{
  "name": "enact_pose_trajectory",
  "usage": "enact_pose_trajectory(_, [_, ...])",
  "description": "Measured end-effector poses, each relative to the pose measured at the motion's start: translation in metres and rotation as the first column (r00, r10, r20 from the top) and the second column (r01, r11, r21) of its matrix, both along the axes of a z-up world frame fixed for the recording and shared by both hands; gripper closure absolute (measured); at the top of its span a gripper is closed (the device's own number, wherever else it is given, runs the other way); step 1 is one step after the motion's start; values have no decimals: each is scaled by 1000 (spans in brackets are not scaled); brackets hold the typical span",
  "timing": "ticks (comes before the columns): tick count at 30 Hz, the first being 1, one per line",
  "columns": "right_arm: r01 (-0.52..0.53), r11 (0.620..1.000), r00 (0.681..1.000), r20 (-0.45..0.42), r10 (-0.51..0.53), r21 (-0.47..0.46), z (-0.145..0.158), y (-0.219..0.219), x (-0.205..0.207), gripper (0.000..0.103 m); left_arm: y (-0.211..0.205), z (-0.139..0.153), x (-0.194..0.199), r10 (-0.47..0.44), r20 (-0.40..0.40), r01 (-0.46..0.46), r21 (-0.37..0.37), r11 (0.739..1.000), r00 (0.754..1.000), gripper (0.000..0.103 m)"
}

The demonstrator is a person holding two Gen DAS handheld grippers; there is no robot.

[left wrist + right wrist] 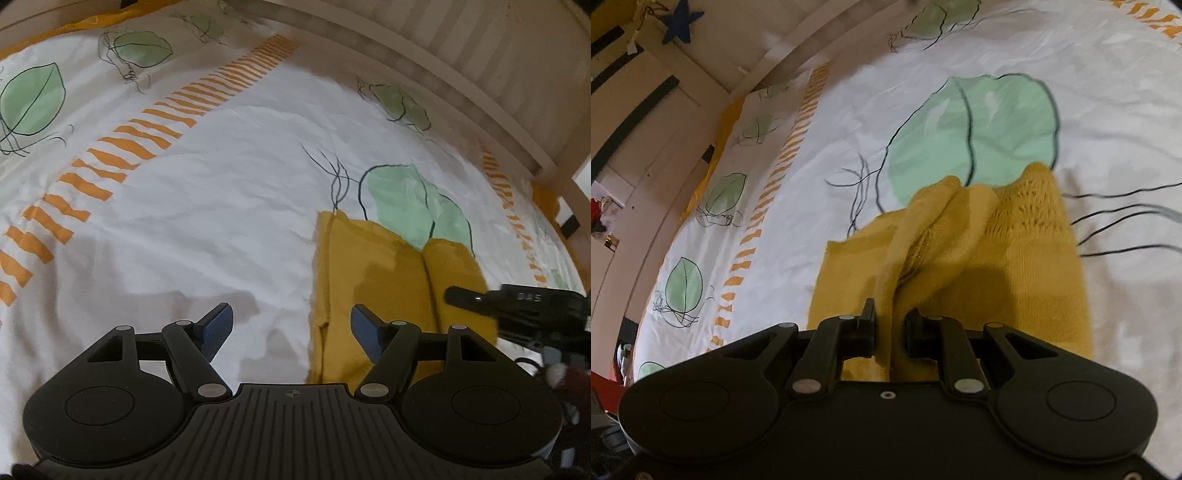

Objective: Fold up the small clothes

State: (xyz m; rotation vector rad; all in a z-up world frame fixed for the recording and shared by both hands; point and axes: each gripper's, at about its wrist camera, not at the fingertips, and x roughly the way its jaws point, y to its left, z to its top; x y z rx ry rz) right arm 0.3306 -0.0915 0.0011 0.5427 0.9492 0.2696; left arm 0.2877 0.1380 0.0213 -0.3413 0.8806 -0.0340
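Note:
A small mustard-yellow knit garment (376,266) lies on the white bed cover (221,184), to the right in the left wrist view. My left gripper (291,314) hovers open over the cover beside the garment's left edge, with nothing between its blue pads. My right gripper (458,295) reaches in from the right over the garment. In the right wrist view, the right gripper (890,317) is shut on a raised fold of the yellow garment (1015,266), which rises from the flat part into the jaws.
The bed cover (849,110) carries green leaf prints and orange stripe bands. A pale wooden bed rail (443,92) runs along the far side. A dark blue star (681,22) hangs on the wall beyond the bed.

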Motion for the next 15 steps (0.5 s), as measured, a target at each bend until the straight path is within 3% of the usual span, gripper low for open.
enact_pose_trajectory(6, [-16, 1000, 1000, 6, 16, -1, -3, 33, 7, 79, 16, 0, -1, 22, -3, -22, 1, 1000, 1000, 34])
enact_pose_trajectory(11, [-39, 998, 999, 3, 39, -59, -7, 63, 15, 79, 24, -1, -2, 39, -9, -39, -3, 999, 999, 34])
enact_pose_trajectory(15, [-36, 997, 999, -22, 35, -73, -17, 79, 20, 71, 25, -1, -2, 40, -7, -40, -9, 999, 999, 34])
